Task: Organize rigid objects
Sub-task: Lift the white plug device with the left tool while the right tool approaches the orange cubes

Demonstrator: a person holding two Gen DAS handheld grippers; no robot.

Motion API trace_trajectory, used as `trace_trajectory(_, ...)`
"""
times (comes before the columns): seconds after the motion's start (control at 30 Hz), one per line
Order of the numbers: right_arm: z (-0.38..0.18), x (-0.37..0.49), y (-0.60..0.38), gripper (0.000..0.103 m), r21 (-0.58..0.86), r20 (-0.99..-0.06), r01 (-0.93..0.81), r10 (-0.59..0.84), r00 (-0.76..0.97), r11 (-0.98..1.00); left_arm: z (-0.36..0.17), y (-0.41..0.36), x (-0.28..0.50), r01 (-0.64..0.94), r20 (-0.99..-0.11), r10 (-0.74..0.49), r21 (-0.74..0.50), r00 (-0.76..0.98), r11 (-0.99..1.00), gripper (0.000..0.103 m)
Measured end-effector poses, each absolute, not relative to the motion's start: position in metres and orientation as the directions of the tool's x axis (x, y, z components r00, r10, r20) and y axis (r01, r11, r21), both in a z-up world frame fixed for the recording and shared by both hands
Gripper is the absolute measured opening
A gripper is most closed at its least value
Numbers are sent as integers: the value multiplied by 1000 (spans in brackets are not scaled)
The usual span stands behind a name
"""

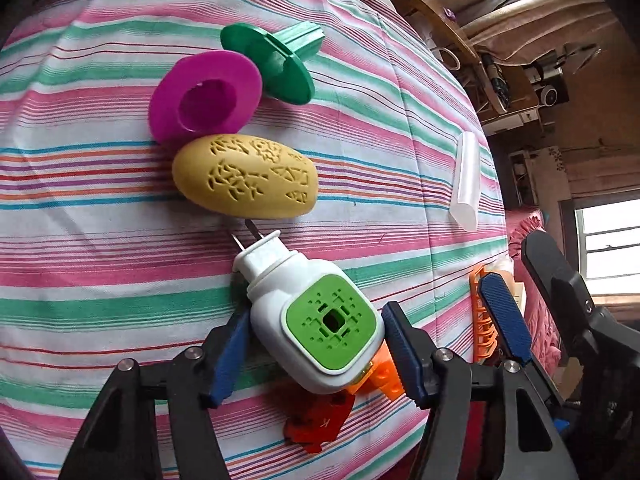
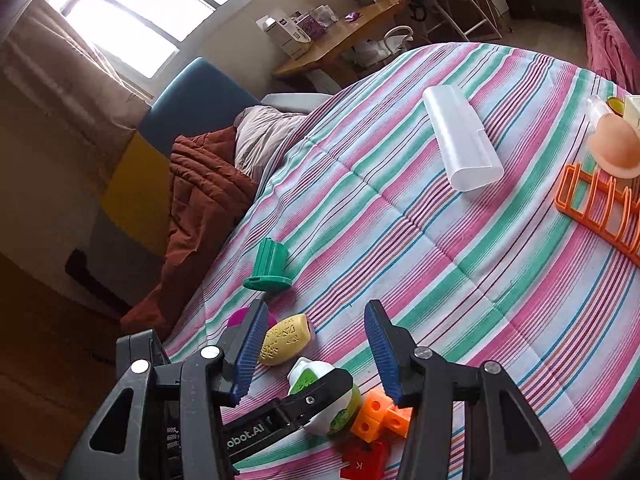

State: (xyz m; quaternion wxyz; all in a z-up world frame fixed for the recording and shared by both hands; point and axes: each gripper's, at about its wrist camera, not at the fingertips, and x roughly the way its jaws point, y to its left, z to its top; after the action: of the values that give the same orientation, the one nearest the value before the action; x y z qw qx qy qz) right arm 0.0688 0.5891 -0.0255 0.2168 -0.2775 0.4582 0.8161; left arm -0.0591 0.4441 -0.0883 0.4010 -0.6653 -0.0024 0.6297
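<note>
The left tongs straddle a white plug-in gadget with a green face; low in the left wrist view its body sits between the blue pads, and in the right wrist view a black finger lies across it, so I judge them clamped on it, though the contact on the left pad is hard to see. The right tongs stand apart with nothing between them, hovering above the same cluster.

This looks like the pick-up step of the sorting: the gadget is gripped beside the orange blocks and a red piece. Next it probably needs a lift clear of its neighbours, minding its metal prongs, which reach right up to the yellow egg.

Further up sit a magenta ring and a green spool. At right lie a clear tube and an orange rack.

Everything rests on a striped bedspread, soft and uneven. Behind are a window and a wooden desk
</note>
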Motion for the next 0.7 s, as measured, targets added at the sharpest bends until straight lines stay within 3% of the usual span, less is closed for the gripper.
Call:
trace_trajectory(0.3, -33, 64, 588, 52, 622, -677, -616, 62, -733, -482, -80, 368, -57, -679, -888, 458, -353, 28, -643, 65)
trace_trajectory(0.43, -34, 61, 585, 52, 609, -689, -618, 54, -723, -498, -79, 323, -54, -679, -882, 472, -351, 8, -645, 63)
trace_trajectory(0.5, -34, 58, 583, 52, 602, -696, -615, 43, -717, -509, -80, 305, -48, -685, -878, 479, -349, 0, -640, 56)
trace_trajectory(0.7, -36, 46, 571, 52, 556, -728, -607, 18, -685, -567, -80, 286, -44, -665, -856, 517, -377, -17, -645, 54)
